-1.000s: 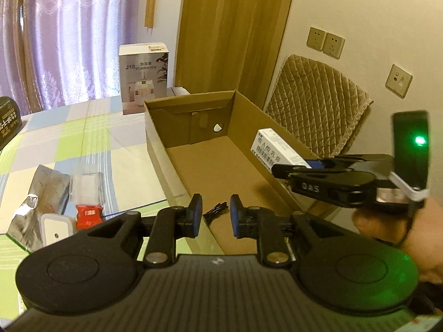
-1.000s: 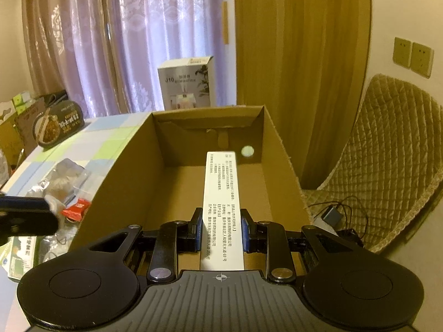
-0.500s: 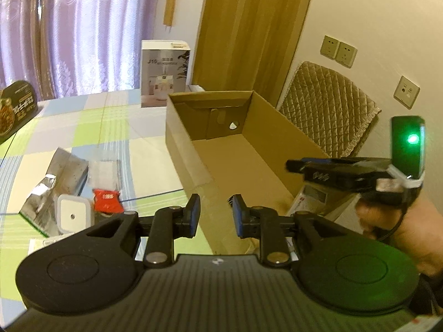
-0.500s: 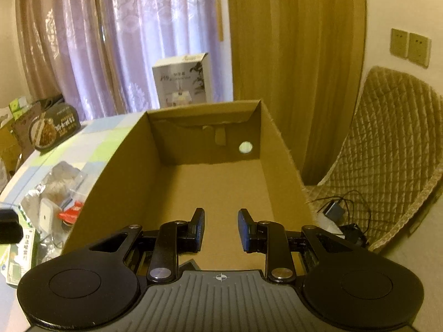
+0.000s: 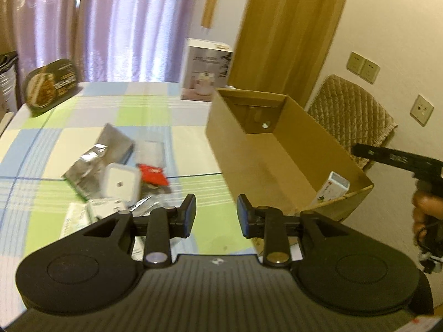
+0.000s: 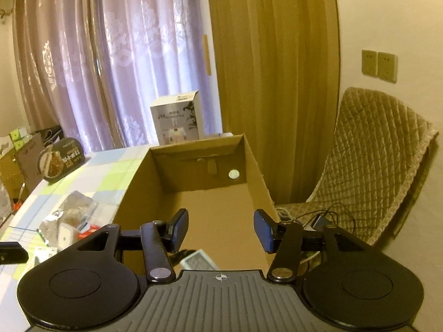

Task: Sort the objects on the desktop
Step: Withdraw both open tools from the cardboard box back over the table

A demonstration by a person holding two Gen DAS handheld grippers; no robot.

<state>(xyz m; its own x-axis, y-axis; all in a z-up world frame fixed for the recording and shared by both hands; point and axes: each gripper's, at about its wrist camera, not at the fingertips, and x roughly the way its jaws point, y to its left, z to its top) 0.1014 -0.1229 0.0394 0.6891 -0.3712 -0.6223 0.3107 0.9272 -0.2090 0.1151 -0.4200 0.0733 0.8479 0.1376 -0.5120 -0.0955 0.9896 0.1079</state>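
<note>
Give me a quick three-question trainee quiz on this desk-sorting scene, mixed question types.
1. True or false: the left gripper is clamped on the red packet.
2. Where does the white carton lie?
A. on the checked tablecloth
B. inside the cardboard box, at its near end
C. on the quilted chair
3. Fill in: the right gripper hangs over the box with its jaws ____.

Key: 1 false, both its fingers stand apart with nothing between them. 2 B. 3 open.
</note>
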